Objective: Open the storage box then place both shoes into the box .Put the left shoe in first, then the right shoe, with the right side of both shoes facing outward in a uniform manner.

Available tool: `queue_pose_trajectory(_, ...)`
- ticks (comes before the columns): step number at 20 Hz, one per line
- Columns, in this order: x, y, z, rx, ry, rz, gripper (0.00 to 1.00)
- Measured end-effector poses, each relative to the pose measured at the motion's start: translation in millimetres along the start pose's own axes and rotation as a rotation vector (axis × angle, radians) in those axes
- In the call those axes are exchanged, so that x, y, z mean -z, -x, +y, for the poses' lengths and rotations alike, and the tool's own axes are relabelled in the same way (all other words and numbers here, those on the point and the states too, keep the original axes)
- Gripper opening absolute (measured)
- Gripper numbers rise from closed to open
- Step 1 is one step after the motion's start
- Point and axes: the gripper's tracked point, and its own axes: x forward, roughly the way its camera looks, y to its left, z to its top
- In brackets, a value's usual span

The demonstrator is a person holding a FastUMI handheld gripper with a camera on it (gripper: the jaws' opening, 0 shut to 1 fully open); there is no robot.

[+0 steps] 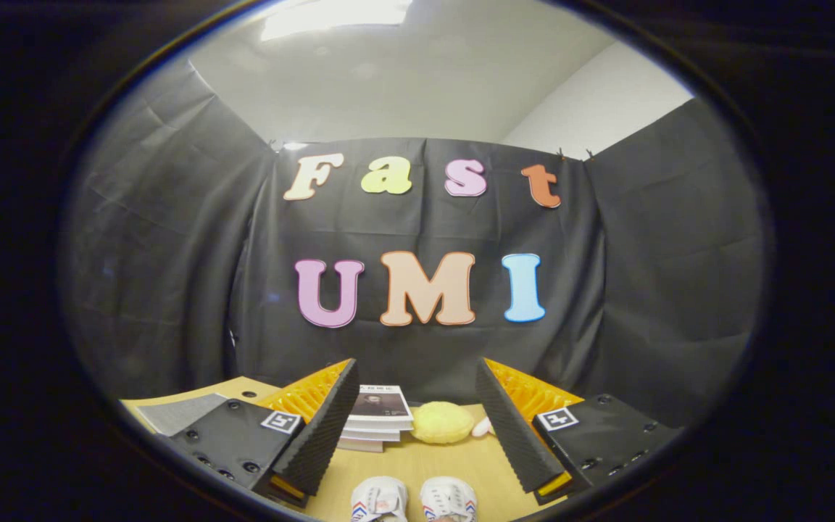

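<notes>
The gripper (417, 424) is held level above the wooden tabletop (417, 464), its two fingers spread wide apart and gripping nothing. Low between the fingers, at the near edge of the tabletop, stand the two shoes (414, 500), side by side and just apart, toes pointing away toward the far edge. Both are white sneakers with white laces, and each has small red and blue markings along its side; only their front halves can be seen. Beyond the shoes, toward the far edge of the tabletop by the black cloth wall, lies a stack of books (377, 419) with a dark cover on top. Just beside the stack sits a pale yellow, round, fuzzy plush thing (441, 422), with a small white object (483, 427) touching its other side.
</notes>
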Motion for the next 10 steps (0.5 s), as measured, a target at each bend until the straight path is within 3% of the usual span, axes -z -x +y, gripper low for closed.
queue_pose_trajectory(7,6.1,5.5,3.8,-0.023,-0.011,0.008,1.00)
queue_pose_trajectory(10,24.4,6.4,14.0,-0.059,-0.044,0.071,1.00)
